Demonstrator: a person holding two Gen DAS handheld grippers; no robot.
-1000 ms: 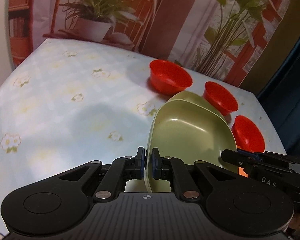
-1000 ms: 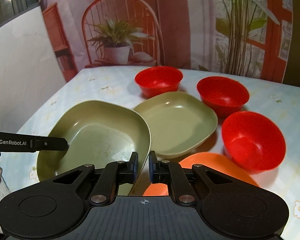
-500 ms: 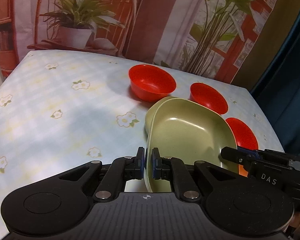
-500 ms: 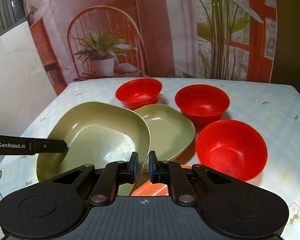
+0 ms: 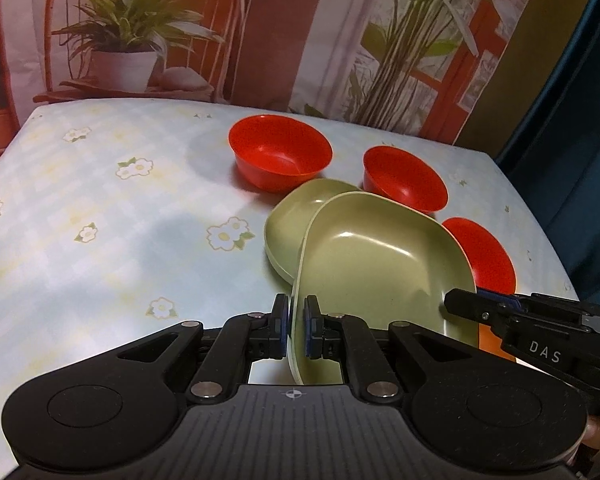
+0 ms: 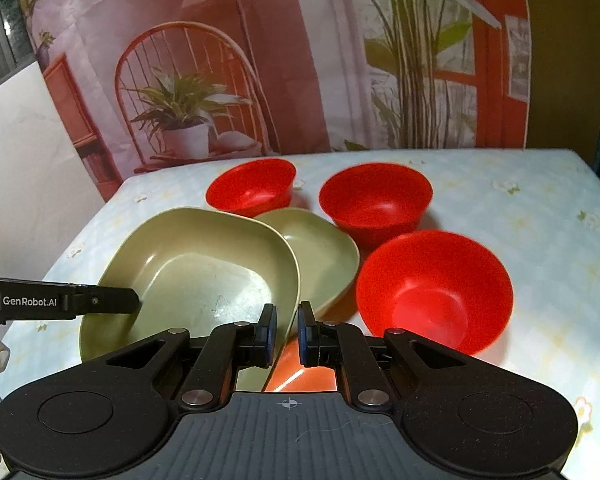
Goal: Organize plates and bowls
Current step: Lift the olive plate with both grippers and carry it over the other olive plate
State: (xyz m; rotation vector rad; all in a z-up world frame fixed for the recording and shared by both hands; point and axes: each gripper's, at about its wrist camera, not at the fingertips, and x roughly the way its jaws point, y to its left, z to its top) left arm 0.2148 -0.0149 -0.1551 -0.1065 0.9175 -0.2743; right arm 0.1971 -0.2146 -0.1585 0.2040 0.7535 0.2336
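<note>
Both tools pinch opposite rims of one green plate: left tool [image 5: 296, 330] and right tool [image 6: 286, 334], each closed on its rim. Held plate [image 6: 196, 276] is tilted up over an orange plate [image 6: 300, 376] nearest, and overlaps the second green plate [image 6: 320, 252] resting on the desk [image 5: 100, 220]. Likely step: stacking the green plates; next, line it up over the second plate, lower level, release. Three red bowls [image 6: 432, 288] farther out, all empty.
</note>
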